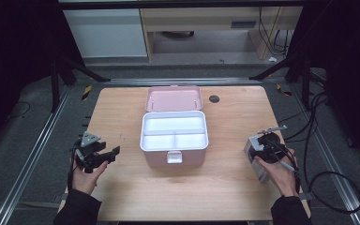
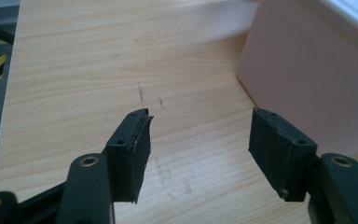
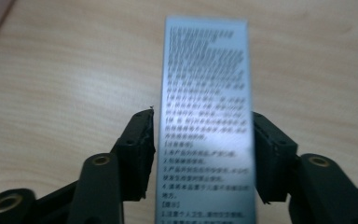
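Observation:
A pink storage box (image 1: 159, 161) stands open at the table's middle, its lid (image 1: 173, 98) tipped back and a white divided tray (image 1: 174, 132) inside. Left of it my left gripper (image 1: 111, 152) is open with bare table between the jaws; in the left gripper view (image 2: 198, 140) the box's pink wall (image 2: 303, 74) is close on the right. Near the right edge my right gripper (image 1: 258, 152) straddles a small grey carton (image 1: 252, 147). In the right gripper view (image 3: 203, 140) this printed carton (image 3: 205, 70) runs between the pads, with a thin gap at the left pad (image 3: 142, 149).
The wooden table (image 1: 122, 108) has a dark cable hole (image 1: 214, 99) behind the pink box. Cables (image 1: 330, 187) trail off the right edge. Metal frame rails (image 1: 37, 140) run along both sides, with floor beyond.

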Tool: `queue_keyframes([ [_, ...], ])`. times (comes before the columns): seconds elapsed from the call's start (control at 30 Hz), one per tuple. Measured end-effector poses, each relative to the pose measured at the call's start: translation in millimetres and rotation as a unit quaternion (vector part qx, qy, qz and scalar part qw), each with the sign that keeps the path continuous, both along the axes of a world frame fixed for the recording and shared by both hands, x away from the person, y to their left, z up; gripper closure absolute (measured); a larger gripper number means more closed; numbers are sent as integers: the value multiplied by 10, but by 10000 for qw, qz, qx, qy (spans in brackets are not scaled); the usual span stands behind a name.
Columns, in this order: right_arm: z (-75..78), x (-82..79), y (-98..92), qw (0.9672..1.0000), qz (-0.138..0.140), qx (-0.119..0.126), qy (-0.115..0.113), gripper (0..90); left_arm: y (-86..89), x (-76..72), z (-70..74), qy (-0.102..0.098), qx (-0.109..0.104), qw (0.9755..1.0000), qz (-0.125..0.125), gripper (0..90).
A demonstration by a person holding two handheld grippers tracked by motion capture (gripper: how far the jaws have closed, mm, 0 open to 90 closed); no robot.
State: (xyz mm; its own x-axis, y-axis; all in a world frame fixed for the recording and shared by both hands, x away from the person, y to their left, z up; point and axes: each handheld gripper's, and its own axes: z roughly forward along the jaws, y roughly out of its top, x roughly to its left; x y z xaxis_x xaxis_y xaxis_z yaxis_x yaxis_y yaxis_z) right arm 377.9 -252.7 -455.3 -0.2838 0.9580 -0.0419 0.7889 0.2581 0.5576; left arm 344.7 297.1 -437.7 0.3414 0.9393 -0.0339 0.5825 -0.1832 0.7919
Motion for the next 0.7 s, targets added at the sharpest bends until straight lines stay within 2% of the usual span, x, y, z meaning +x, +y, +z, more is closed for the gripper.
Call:
queue_keyframes([
  [0.1,131,-37,-12,9988,32,104,-469,427,-8,-1,58,-27,-96,10000,-5,406],
  [0.2,308,-73,4,9940,156,206,-1059,401,-15,3,137,-86,-131,9999,-43,424],
  [0.23,341,-80,13,9930,184,209,-1149,399,-22,5,178,-134,-186,9997,-65,429],
  [0.33,564,-99,95,9850,312,430,-1640,386,-56,29,292,-242,-241,9993,-124,442],
  [0.4,674,-86,173,9810,431,552,-1810,372,-97,58,379,-366,-306,9987,-183,442],
  [0.43,752,-66,277,9768,606,678,-1939,356,-123,75,421,-425,-339,9983,-204,466],
  [0.47,752,-66,277,9768,606,678,-1939,356,-143,88,451,-454,-370,9981,-207,466],
  [0.5,773,-59,321,9755,657,739,-1963,351,-200,127,507,-511,-493,9971,-276,487],
  [0.53,805,-35,424,9723,793,906,-2004,341,-232,144,526,-523,-508,9968,-318,495],
  [0.63,810,7,553,9678,942,1114,-2049,335,-376,196,556,-576,-423,9965,-441,496],
  [0.7,788,58,677,9641,1079,1306,-2045,333,-472,219,540,-549,-446,9961,-529,496],
])
